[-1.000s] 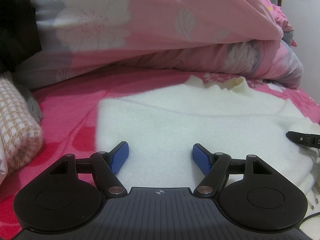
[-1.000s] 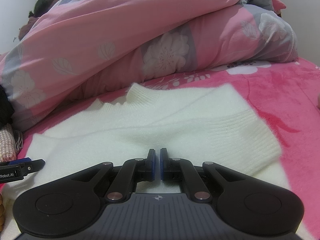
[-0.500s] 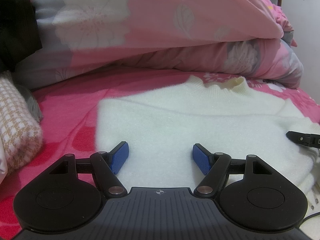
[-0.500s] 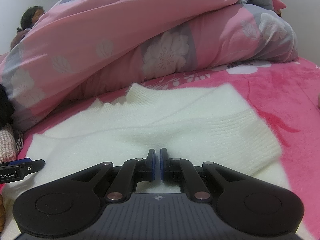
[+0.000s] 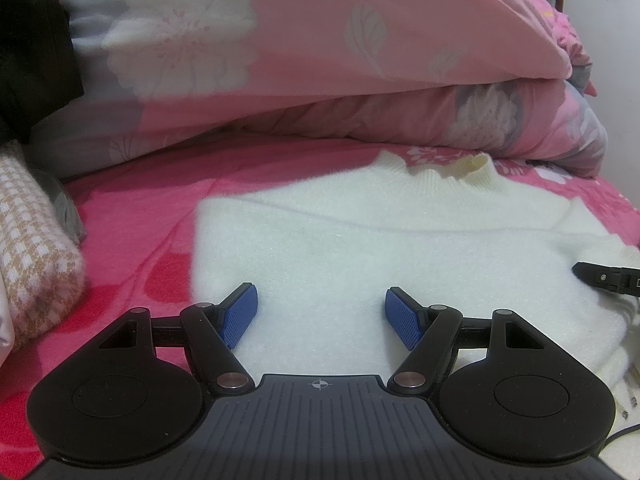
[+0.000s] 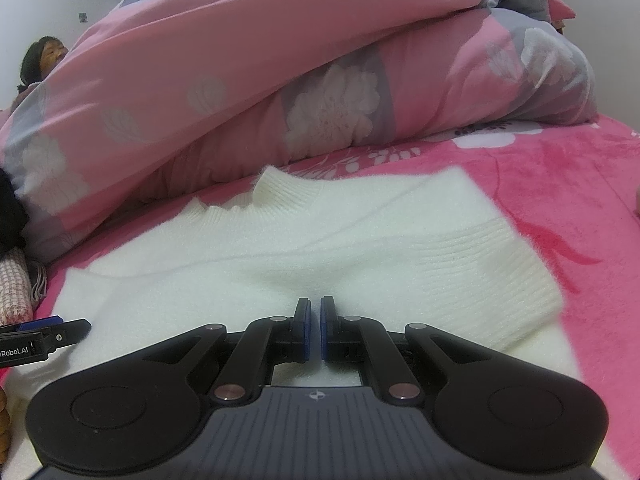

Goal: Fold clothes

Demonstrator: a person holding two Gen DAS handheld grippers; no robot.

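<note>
Below, the white sweater (image 5: 360,248) lies flat on the bed (image 5: 132,232); the left gripper (image 5: 321,314) hovers released, fingers (image 5: 239,315) apart, while the right gripper (image 6: 315,330) stays clenched, seemingly empty.

Bedroom (floral duvet (image 5: 304,52) on bed)

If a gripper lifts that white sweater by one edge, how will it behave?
The white sweater looks like soft, fuzzy knit lying limp, so it would probably droop. The folded-in sleeve would likely fall open. Its fluffy surface should give the pads fair hold.

White sweater (image 5: 360,248), pink floral duvet (image 5: 320,60)
</note>
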